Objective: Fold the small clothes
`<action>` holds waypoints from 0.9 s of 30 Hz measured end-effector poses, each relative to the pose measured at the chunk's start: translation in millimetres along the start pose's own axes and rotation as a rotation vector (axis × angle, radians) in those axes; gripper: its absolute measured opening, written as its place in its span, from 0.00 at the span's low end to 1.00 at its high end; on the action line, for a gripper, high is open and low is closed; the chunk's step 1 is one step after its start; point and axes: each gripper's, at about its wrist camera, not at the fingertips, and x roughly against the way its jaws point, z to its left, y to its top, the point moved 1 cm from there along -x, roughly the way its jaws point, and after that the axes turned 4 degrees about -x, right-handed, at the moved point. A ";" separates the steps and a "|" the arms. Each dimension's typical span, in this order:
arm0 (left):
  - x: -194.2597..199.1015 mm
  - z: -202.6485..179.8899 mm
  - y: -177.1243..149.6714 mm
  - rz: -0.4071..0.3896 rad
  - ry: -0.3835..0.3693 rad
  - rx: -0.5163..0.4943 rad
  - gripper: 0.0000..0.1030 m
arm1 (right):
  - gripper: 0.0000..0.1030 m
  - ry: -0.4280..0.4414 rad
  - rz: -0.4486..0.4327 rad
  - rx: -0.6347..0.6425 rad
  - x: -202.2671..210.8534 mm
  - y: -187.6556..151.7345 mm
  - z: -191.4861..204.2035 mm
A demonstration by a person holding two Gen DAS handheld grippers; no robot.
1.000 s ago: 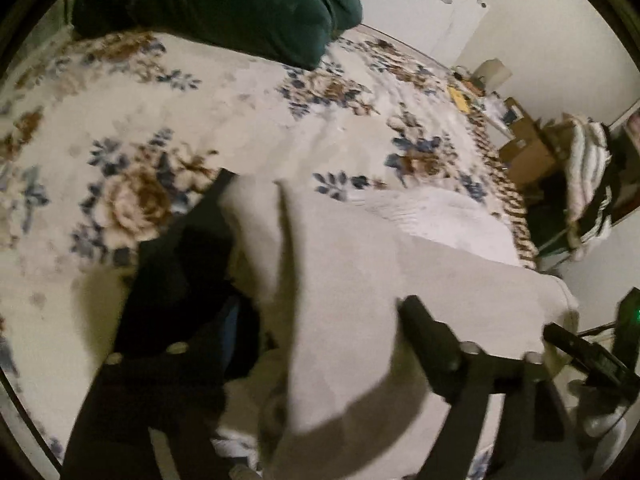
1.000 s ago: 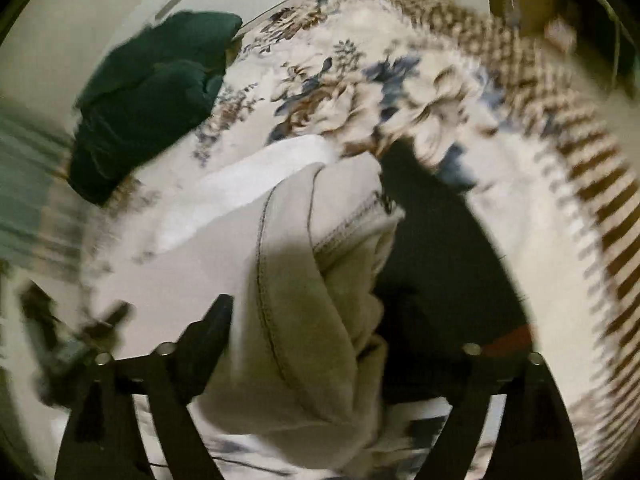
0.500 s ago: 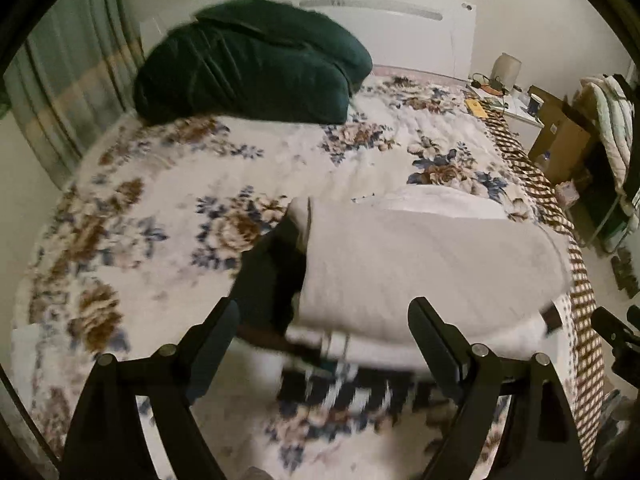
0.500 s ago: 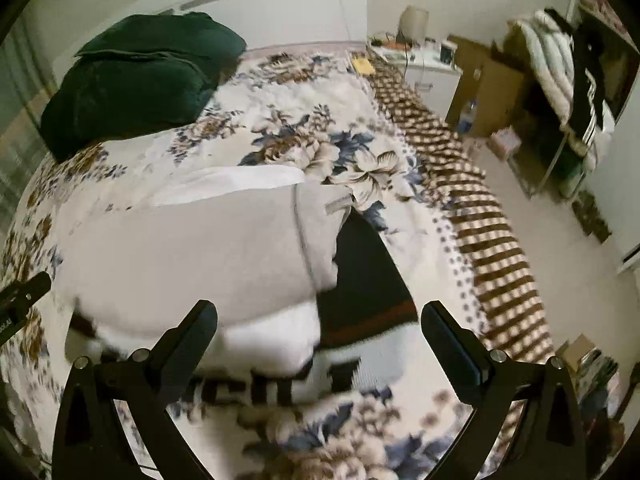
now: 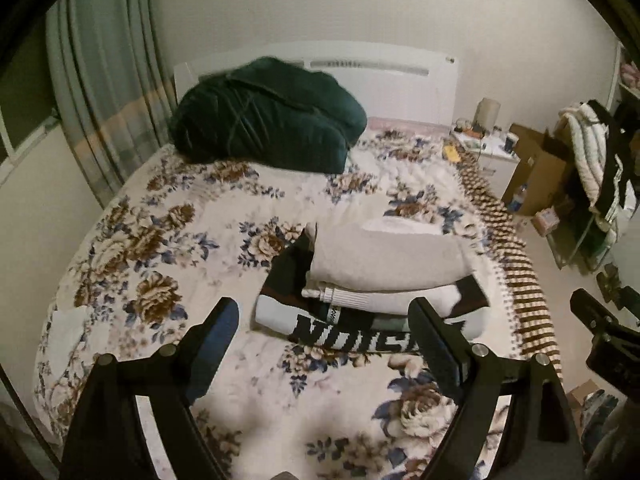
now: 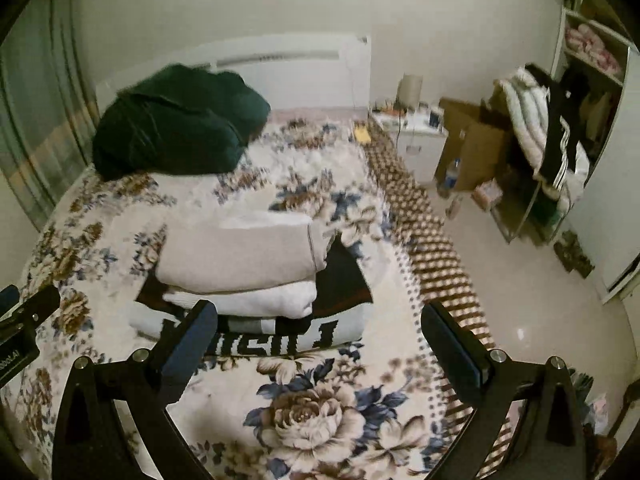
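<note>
Looks like the folding's pretty much done here imo. There's a neat stack on the floral bedspread [image 5: 168,240] near the foot-side edge: a grey folded top [image 5: 384,258] sits on a white folded piece [image 5: 384,300], and both rest on a black and white garment with big letters [image 5: 360,336]. Edges line up ok, nothing's hanging loose that I can see.

Both tools are let go – the left gripper [image 5: 324,340] has its jaws spread wide w/ nothing between them, same for the right gripper [image 6: 320,332], which hangs well above the pile.

What's left? Can't spot any unfolded small clothes on the bed. There's a dark green bundle [image 6: 176,120] up by the headboard – prob bedding, not part of this, but can't tell for sure.
</note>
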 end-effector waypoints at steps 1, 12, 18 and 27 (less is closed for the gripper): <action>13.8 -0.4 -1.6 -0.010 -0.003 0.003 0.84 | 1.00 0.008 -0.014 0.004 23.6 -1.2 -1.9; 143.3 -0.3 -25.4 -0.079 0.004 0.020 0.84 | 1.00 0.038 -0.100 0.023 204.2 -28.8 -24.8; 186.1 -3.4 -41.2 -0.102 0.000 0.026 0.84 | 1.00 0.074 -0.128 0.022 272.6 -40.5 -35.3; 222.1 -9.9 -54.6 -0.141 0.009 0.013 0.84 | 1.00 0.105 -0.164 0.034 327.6 -47.4 -44.6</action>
